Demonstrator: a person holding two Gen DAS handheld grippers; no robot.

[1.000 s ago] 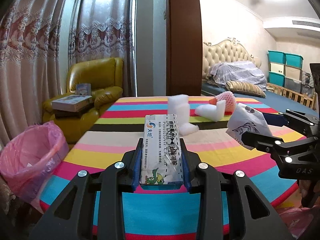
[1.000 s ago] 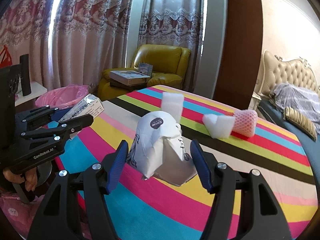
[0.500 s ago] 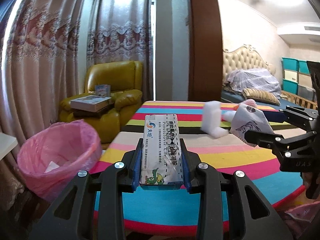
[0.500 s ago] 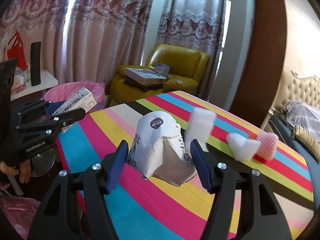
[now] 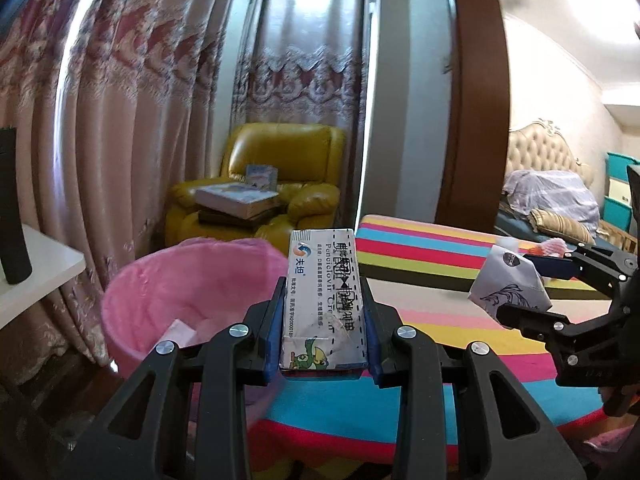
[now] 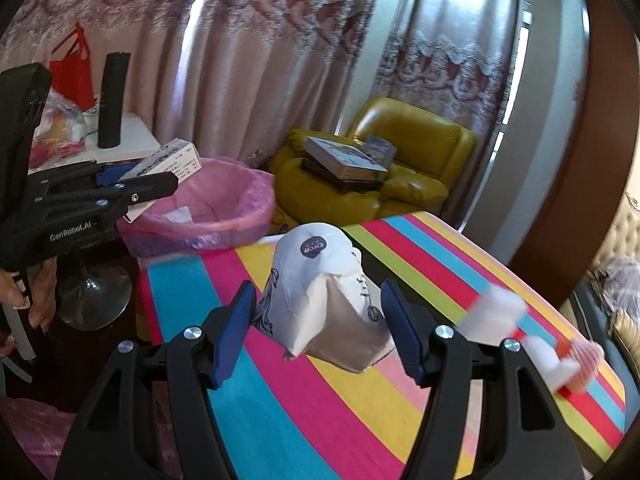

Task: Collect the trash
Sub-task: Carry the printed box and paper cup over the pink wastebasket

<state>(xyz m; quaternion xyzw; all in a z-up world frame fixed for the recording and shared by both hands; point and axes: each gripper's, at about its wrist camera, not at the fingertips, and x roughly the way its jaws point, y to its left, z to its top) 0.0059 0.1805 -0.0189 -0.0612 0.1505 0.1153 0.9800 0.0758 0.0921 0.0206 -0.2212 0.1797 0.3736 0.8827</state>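
Note:
My left gripper (image 5: 324, 312) is shut on a white medicine box (image 5: 323, 300) and holds it in the air by the near rim of a bin lined with a pink bag (image 5: 192, 292). The same box (image 6: 168, 164) shows over the bin (image 6: 208, 208) in the right wrist view. My right gripper (image 6: 320, 328) is shut on a crumpled white paper bag (image 6: 324, 296), held above the striped table (image 6: 280, 400). That bag (image 5: 508, 288) shows at the right of the left wrist view. White foam pieces (image 6: 496, 316) and a pink foam net (image 6: 584, 356) lie on the table.
A yellow armchair (image 5: 280, 184) with stacked books stands behind the bin. A white side table (image 6: 120, 144) carries a black flask (image 6: 112, 100) and bags. Curtains hang behind. A bed (image 5: 552, 196) is at the far right. A little trash lies inside the bin.
Both grippers have swung left with their loads, off the table's middle toward the pink bin. The bin is now close in front of the left gripper.

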